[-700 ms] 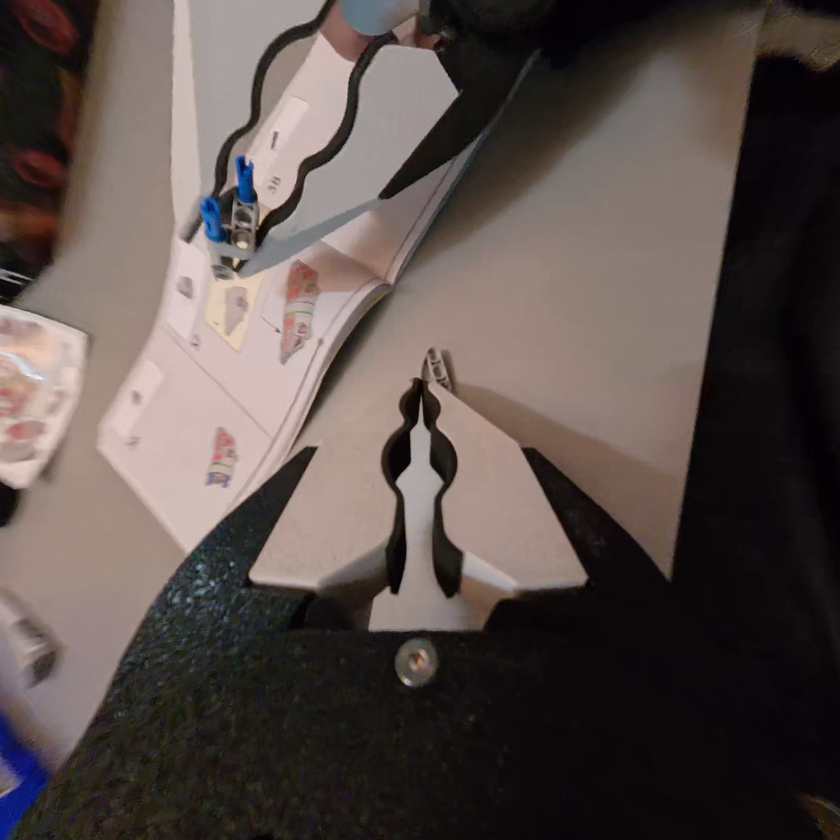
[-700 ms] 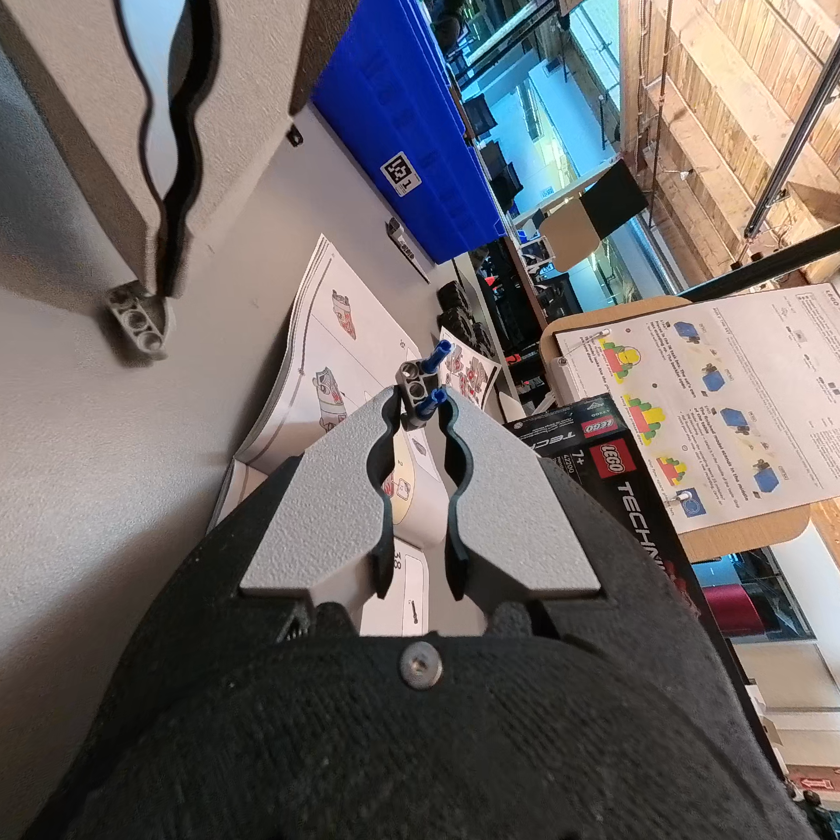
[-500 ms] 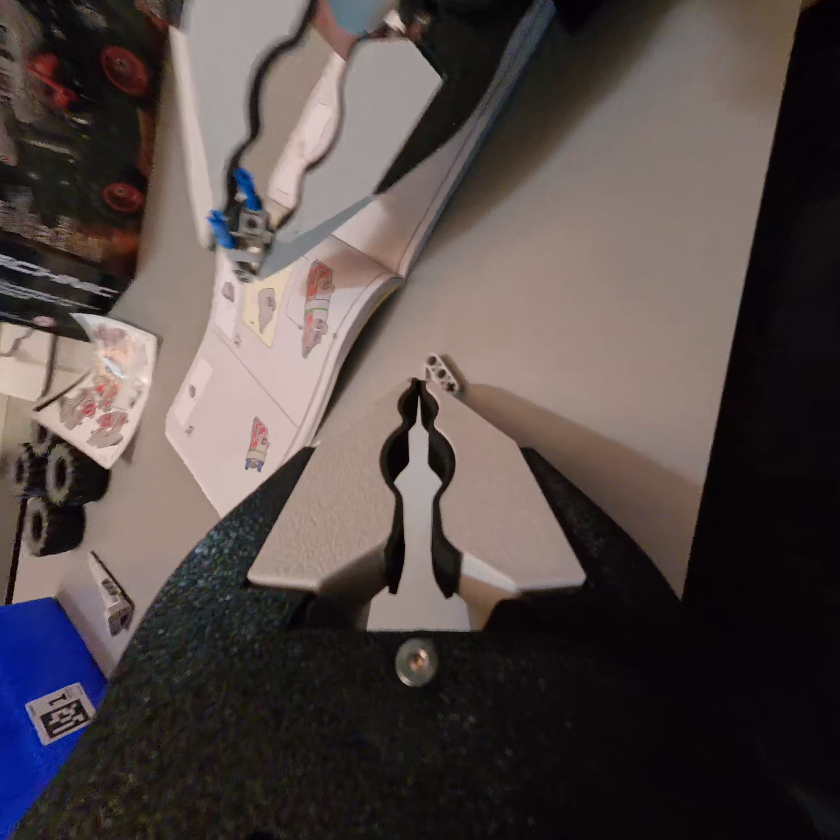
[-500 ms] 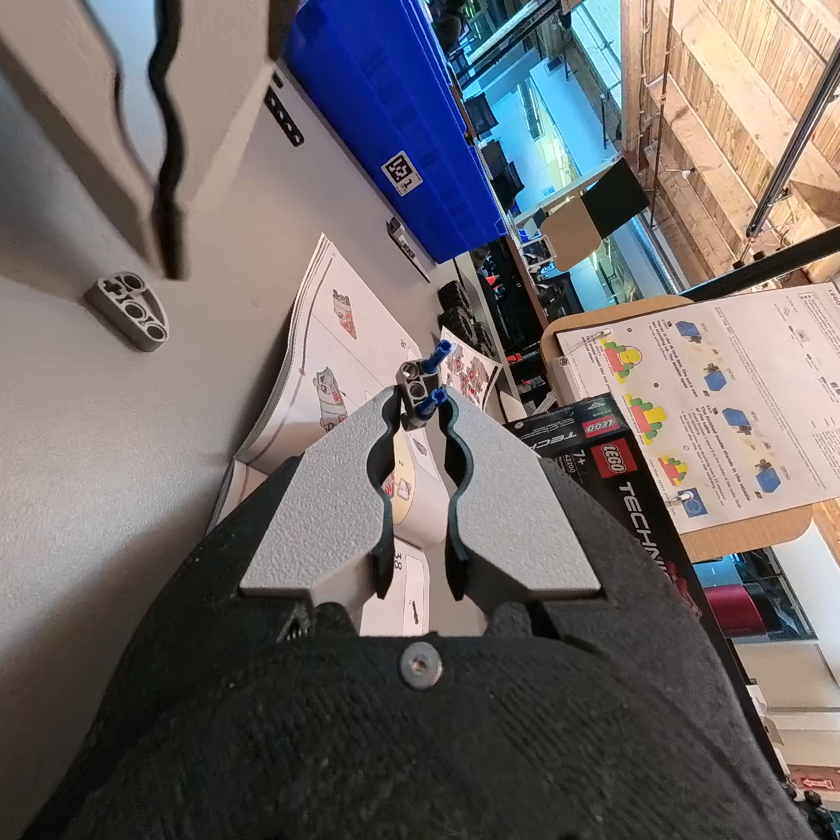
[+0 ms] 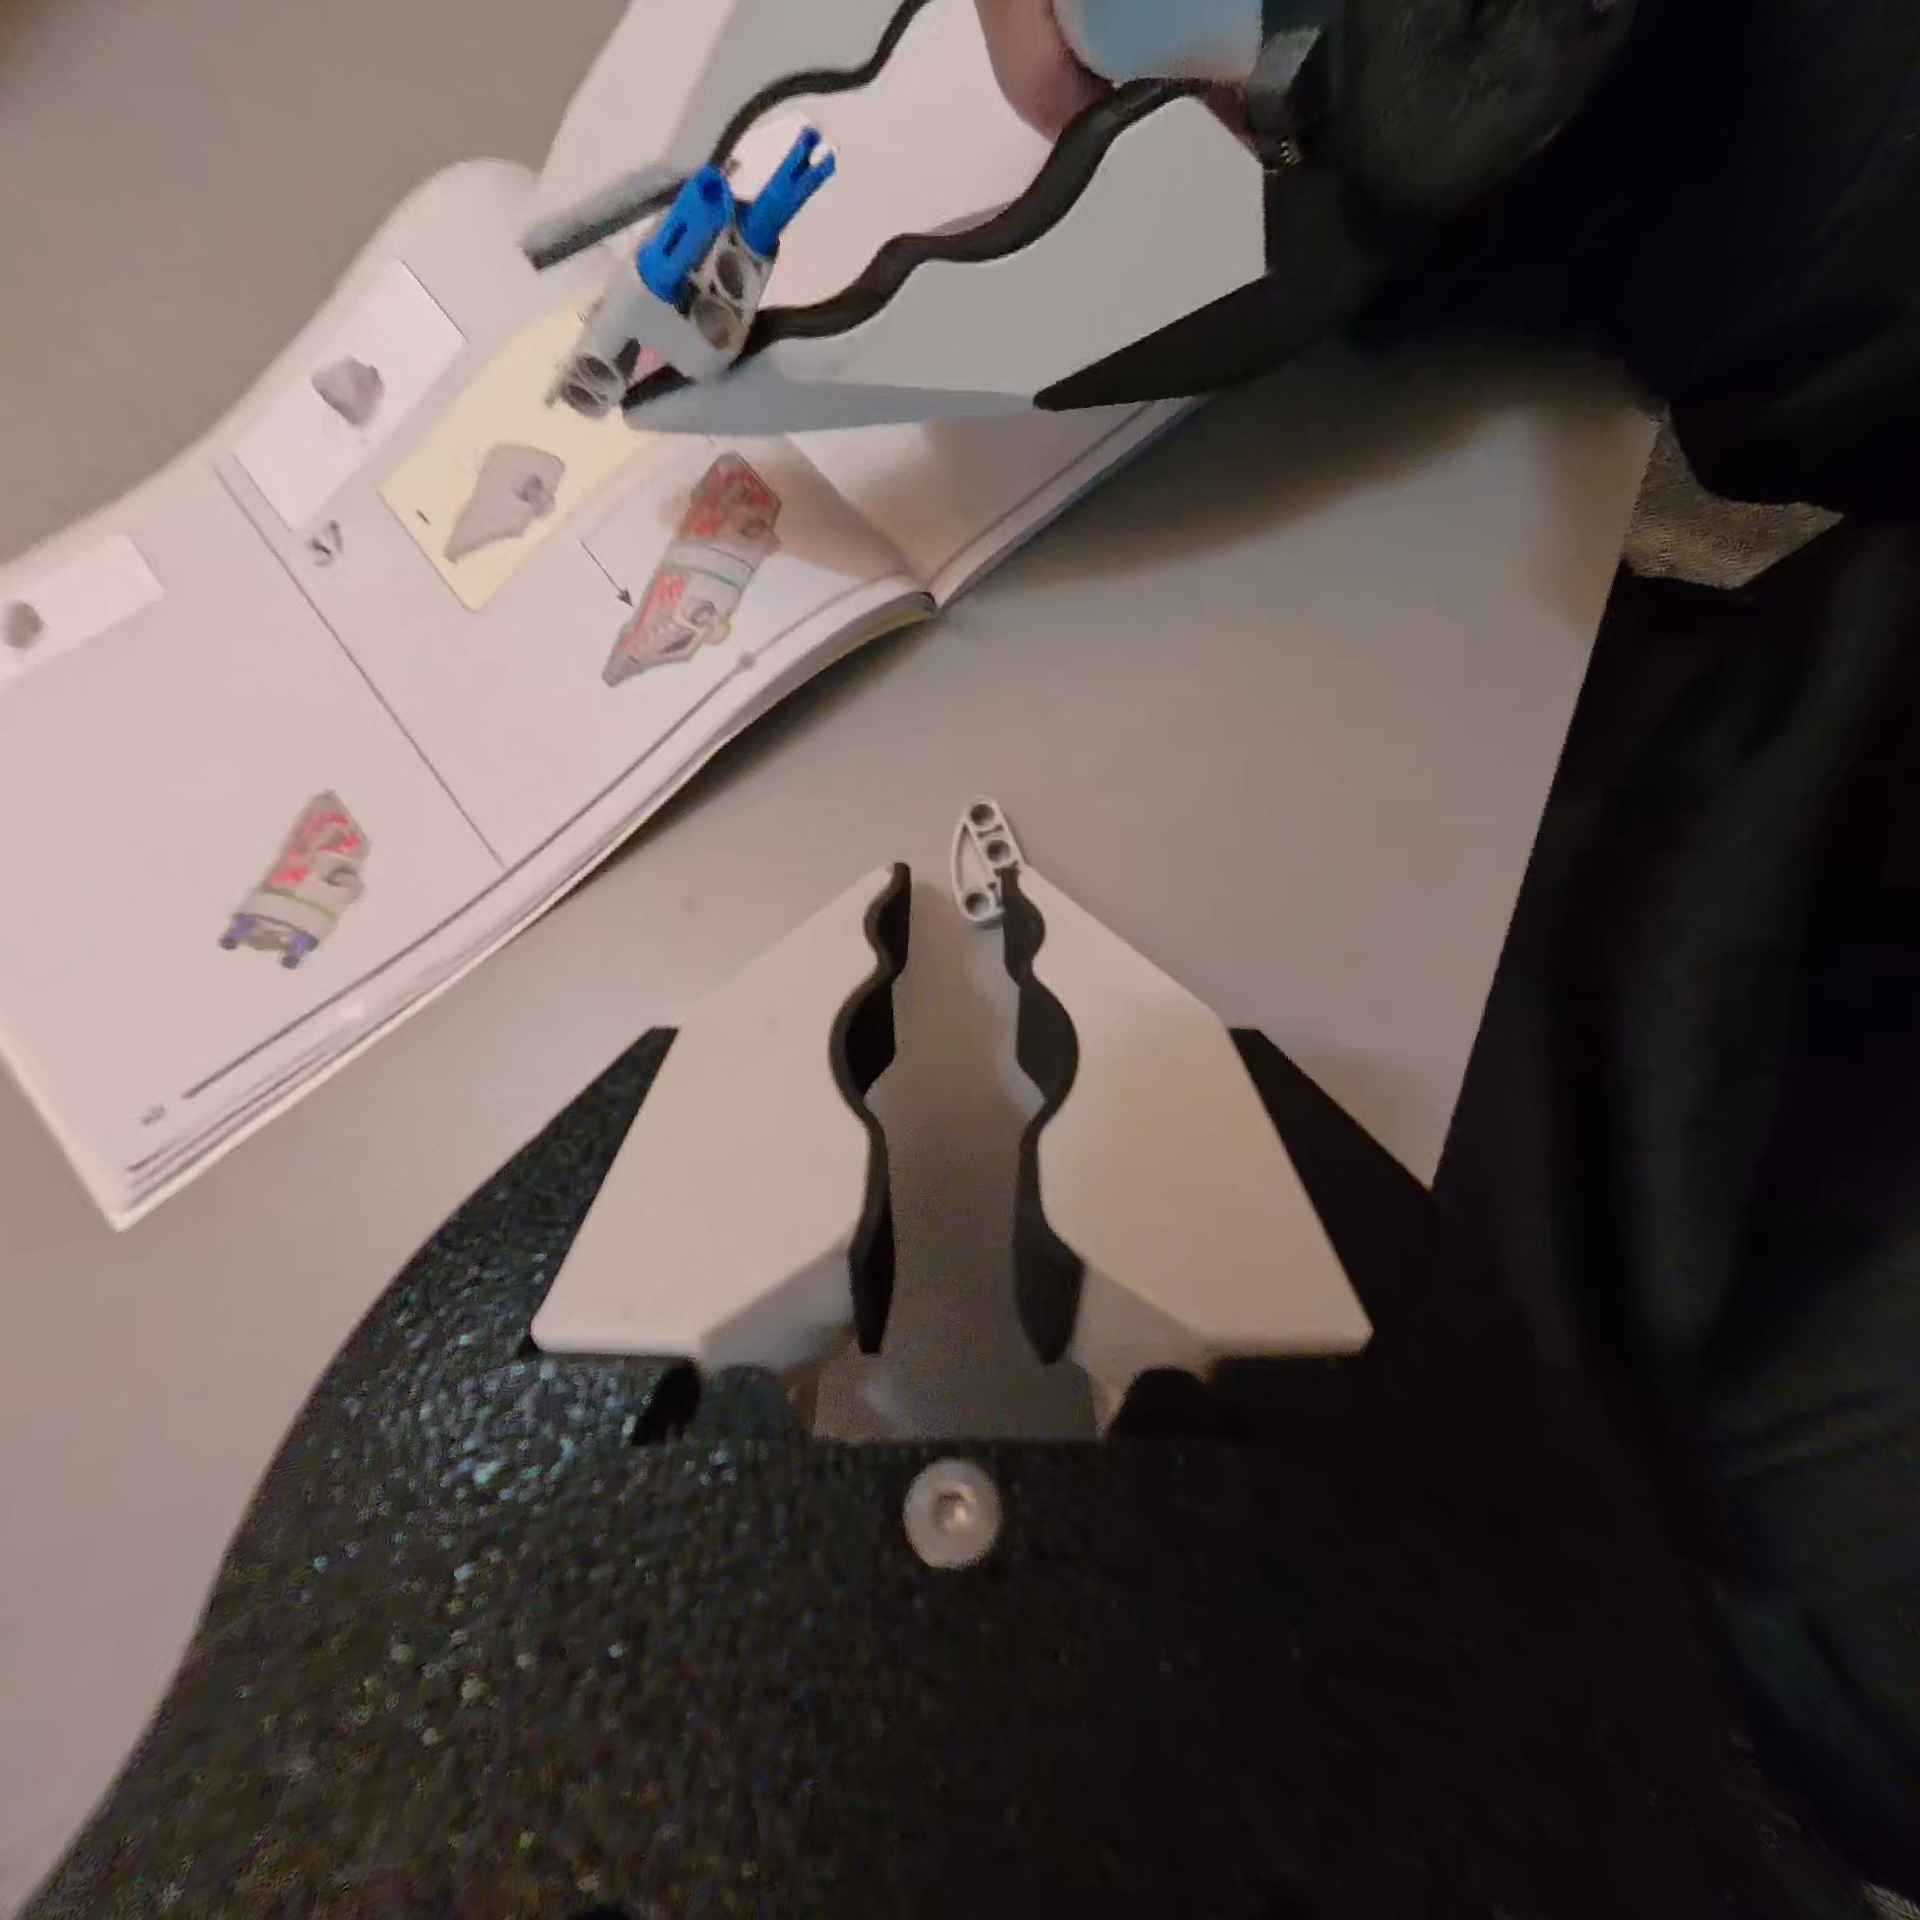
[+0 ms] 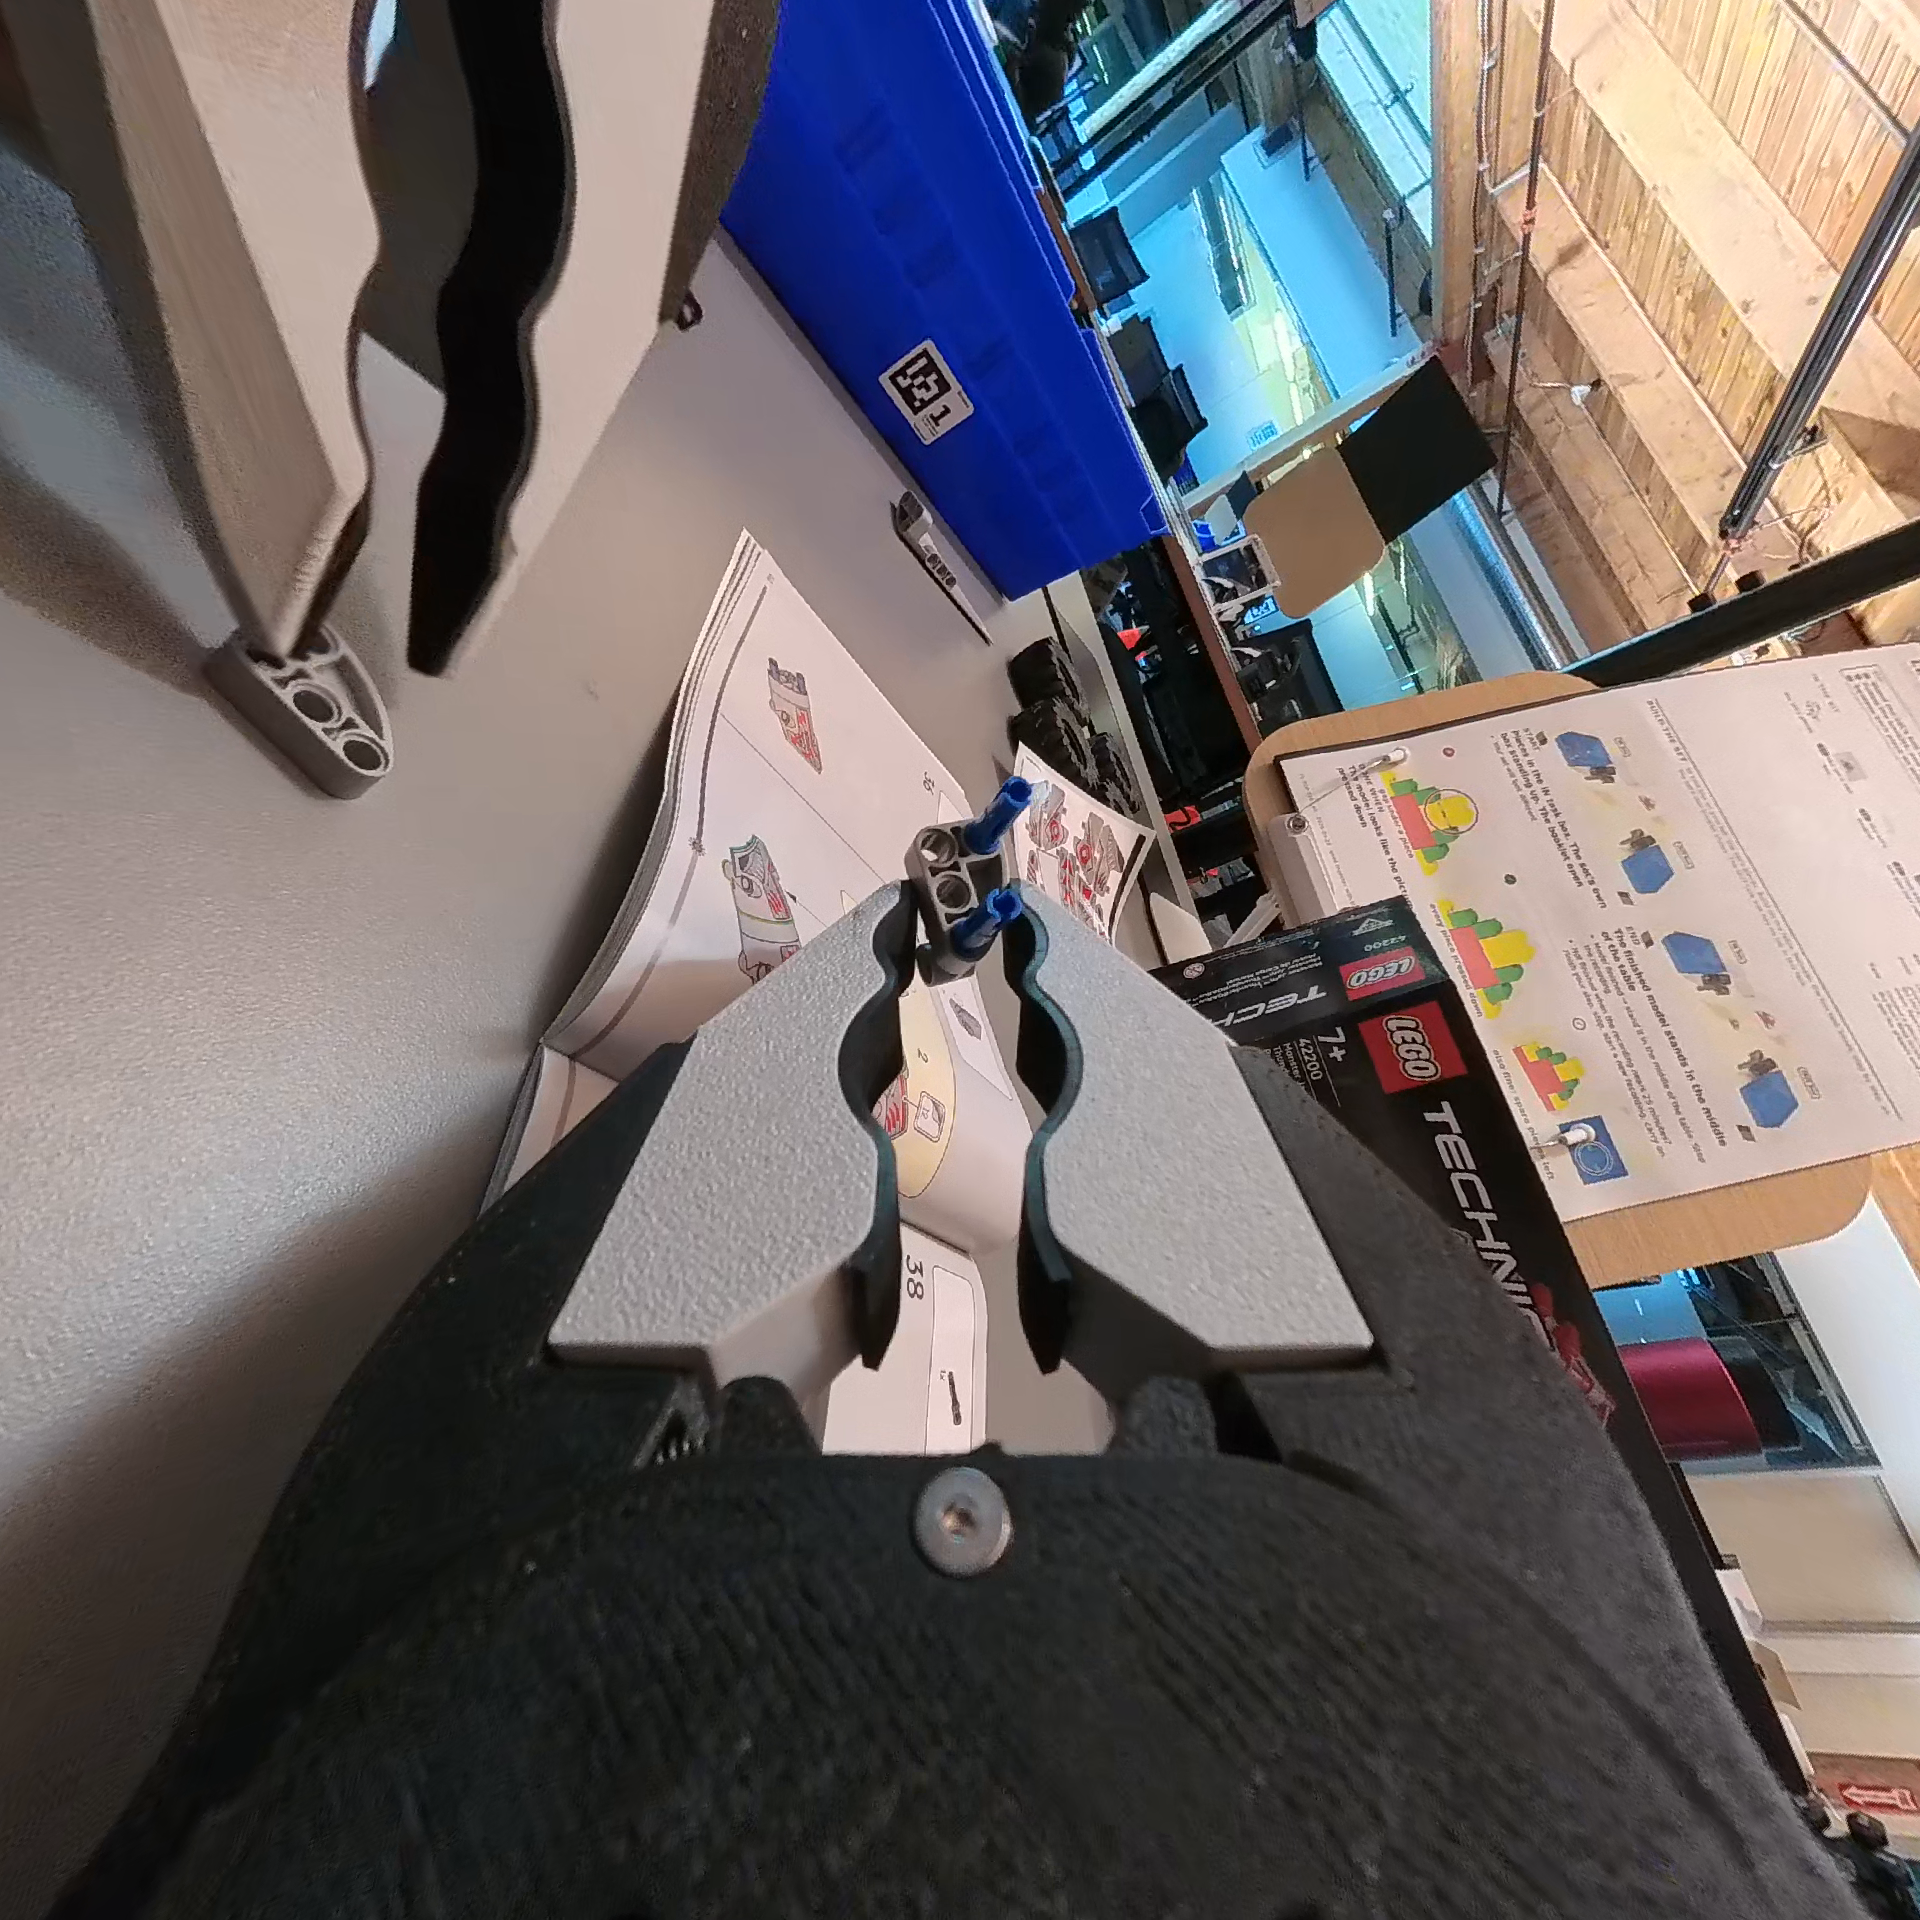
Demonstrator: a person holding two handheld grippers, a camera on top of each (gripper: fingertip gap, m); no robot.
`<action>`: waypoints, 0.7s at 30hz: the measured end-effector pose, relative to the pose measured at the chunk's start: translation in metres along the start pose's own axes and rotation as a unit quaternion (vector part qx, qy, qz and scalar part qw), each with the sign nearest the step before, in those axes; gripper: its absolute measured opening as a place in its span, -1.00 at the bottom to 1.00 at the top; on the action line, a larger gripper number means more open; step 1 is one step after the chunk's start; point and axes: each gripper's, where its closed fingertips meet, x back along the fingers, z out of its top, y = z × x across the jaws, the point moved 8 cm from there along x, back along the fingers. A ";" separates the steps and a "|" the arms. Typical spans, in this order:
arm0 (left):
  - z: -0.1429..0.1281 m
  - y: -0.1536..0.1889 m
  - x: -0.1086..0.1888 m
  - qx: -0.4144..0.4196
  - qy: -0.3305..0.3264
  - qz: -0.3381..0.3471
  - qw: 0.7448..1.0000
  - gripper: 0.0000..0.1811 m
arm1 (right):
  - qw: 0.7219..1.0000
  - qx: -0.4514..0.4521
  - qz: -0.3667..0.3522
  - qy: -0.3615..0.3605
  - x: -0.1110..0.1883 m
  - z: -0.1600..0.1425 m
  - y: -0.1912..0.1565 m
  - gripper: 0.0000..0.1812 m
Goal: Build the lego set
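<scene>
The grey tabletop (image 5: pixel 1195 675) carries an open instruction booklet (image 5: pixel 343 727) at the far left, with a blue bin (image 6: pixel 935 291) and a black set box (image 6: pixel 1455 1060) seen beyond it in the right wrist view. The left tool (image 5: pixel 951 883) is held part open and empty, its right finger (image 5: pixel 1023 914) touching a small grey curved liftarm (image 5: pixel 982 857) that lies flat near the tabletop's right edge. The right tool (image 6: pixel 961 920) is closed on a grey connector with two blue pins (image 6: pixel 951 894), raised over the booklet. If the left tool closes off-centre, the flat liftarm is likely to be nudged aside or squirted out, possibly over the edge. A loosened right grip could let the connector twist.
</scene>
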 end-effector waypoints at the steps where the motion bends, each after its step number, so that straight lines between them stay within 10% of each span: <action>1: 0.000 0.000 -0.001 0.007 0.002 -0.010 1.000 -0.82 | 1.000 0.000 0.000 0.000 0.000 0.000 0.000 -0.85; 21: 0.002 0.019 0.003 -0.193 -0.057 0.136 0.970 -0.92 | 1.000 0.000 0.003 -0.001 0.001 -0.001 0.000 -0.85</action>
